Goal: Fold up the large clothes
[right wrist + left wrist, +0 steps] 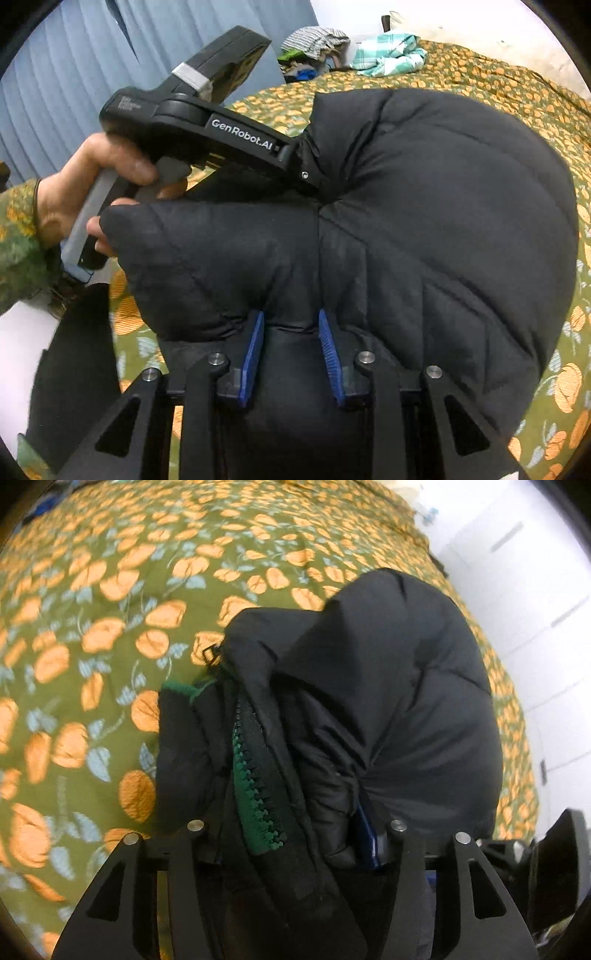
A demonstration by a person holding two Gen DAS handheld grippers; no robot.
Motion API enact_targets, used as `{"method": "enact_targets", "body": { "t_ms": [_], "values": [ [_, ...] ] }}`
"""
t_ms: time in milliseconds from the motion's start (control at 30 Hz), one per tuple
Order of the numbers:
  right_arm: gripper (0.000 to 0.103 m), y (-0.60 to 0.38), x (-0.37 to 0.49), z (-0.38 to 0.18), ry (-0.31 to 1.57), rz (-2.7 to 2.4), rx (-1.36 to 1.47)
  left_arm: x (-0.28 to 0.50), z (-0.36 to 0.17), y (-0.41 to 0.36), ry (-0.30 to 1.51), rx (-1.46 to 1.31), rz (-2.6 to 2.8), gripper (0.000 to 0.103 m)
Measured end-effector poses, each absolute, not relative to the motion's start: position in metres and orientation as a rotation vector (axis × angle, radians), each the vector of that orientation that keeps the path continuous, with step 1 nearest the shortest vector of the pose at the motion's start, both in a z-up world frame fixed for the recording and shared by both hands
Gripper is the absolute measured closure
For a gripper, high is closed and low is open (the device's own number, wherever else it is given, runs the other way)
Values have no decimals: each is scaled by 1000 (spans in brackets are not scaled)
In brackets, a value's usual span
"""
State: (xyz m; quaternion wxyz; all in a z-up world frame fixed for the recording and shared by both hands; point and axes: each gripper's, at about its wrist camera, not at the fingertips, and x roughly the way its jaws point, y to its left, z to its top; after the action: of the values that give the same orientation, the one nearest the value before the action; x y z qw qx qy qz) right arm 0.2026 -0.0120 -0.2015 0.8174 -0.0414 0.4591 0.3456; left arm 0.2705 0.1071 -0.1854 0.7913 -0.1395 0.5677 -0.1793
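Black puffer jacket (pixel 424 229) is bunched in a thick mound on the bed (pixel 517 85), lying on the green bedspread with the orange floral print. Right claw (pixel 291 354) is clamped on a fold at the jacket's near edge; both blue pads (pixel 253 354) press into the padding with a roll of fabric squeezed between them. Left claw (pixel 295 845) sits at the jacket's zipper side (green zipper teeth (pixel 258 797) run right up between its fingers); the jaws stand well apart, fabric lies bunched between them, and one blue pad (pixel 367 843) shows against the cloth, but no squeeze is visible. In the right wrist view a hand (pixel 85 192) holds that left claw's grip, its tip buried in a crease at the jacket's top. Beyond the jacket, at the far end of the bed, lies a pile of other clothes (pixel 388 51).
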Motion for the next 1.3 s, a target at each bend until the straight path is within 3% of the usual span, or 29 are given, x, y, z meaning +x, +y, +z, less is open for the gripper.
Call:
{"method": "enact_targets", "body": {
  "t_ms": [133,333,567,700,800,1033,1200,1300],
  "values": [
    [74,-7,201,-202,984,718,-106,270,-194,113,1207,-372,-382,47],
    [73,-16,211,-160,1050,736,14,261,-185,119,1190,-385,-417,47],
    [71,-22,303,-101,942,622,81,261,-195,128,1159,-449,-451,46],
    [71,13,348,-121,979,663,8,260,-195,128,1150,-451,-462,46],
    [72,33,382,-167,1077,635,-73,256,-199,132,1149,-440,-450,46],
    [75,32,387,-220,1140,574,-129,265,-213,131,1169,-462,-432,47],
    [74,29,386,-211,1148,571,-105,265,-206,131,1191,-458,-447,46],
    [69,19,361,-174,1102,606,-82,265,-194,136,1226,-449,-473,44]
  ]
}}
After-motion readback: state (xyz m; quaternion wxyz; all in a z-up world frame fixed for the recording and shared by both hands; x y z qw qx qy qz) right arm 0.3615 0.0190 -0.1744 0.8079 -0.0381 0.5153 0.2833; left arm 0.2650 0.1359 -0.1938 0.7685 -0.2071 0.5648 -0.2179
